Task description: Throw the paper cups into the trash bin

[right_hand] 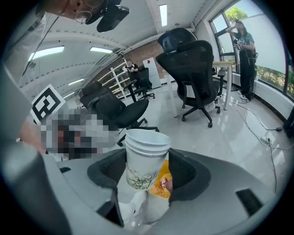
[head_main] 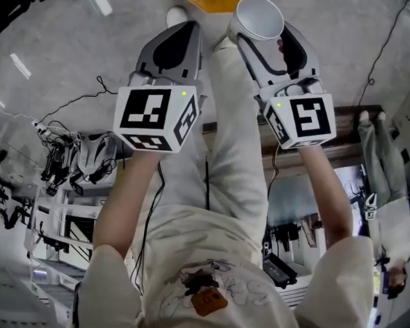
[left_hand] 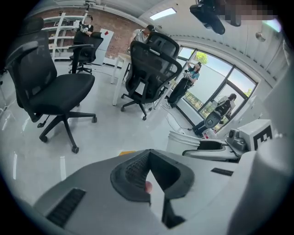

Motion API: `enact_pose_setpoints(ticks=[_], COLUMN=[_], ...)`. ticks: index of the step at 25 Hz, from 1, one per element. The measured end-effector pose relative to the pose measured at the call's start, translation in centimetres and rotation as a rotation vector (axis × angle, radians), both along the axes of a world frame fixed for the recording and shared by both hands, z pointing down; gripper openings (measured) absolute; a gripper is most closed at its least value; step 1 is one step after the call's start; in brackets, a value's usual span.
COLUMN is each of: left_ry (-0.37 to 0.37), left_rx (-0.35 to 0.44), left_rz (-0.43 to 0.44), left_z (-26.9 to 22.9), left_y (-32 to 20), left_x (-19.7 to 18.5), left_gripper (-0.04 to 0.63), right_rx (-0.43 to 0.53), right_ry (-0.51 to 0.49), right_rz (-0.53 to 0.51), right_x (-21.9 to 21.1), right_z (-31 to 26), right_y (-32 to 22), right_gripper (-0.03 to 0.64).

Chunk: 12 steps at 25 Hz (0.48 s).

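White paper cups, stacked, stand clamped upright in our right gripper's jaws, with an orange object on the floor beyond them. Beside the cups, our left gripper has its jaws together, empty.

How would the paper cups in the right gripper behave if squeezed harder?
The paper cups look thin and empty inside, so probably very light and easy to crush. Several nested rims show, so the stack is likely stiffer than one cup. Tapered sides may let it slip.
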State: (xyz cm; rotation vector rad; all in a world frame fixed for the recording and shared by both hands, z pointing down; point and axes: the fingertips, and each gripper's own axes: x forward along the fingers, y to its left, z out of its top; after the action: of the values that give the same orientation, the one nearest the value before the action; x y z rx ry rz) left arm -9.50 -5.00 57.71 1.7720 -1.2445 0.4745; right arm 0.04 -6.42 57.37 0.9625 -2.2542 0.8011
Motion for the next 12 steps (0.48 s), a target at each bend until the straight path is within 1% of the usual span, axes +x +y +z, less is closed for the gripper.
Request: enact_pose_setpoints(ticks=[3, 4, 12], left_ry=[0.026, 0.031, -0.021], left_rx=[-0.068, -0.079, -0.096], left_rz=[-0.029, -0.043, -0.043], left_z=[4.9, 6.1, 14.3], left_y=[-0.8, -1.0, -1.0], left_x=[-0.3, -0.2, 0.5], left_gripper=[0.006, 0.006, 0.006], right_rx=[-0.014, -0.018, -0.029], right_ry=[0.016, 0.017, 0.046], right_rz=[-0.016, -0.02, -0.067], right_x=[-0.8, -0.8, -1.1], right_z=[4.4, 5.6, 14.0], right_y=[-1.0, -1.3, -1.9], right_gripper=[0.296, 0.296, 0.296])
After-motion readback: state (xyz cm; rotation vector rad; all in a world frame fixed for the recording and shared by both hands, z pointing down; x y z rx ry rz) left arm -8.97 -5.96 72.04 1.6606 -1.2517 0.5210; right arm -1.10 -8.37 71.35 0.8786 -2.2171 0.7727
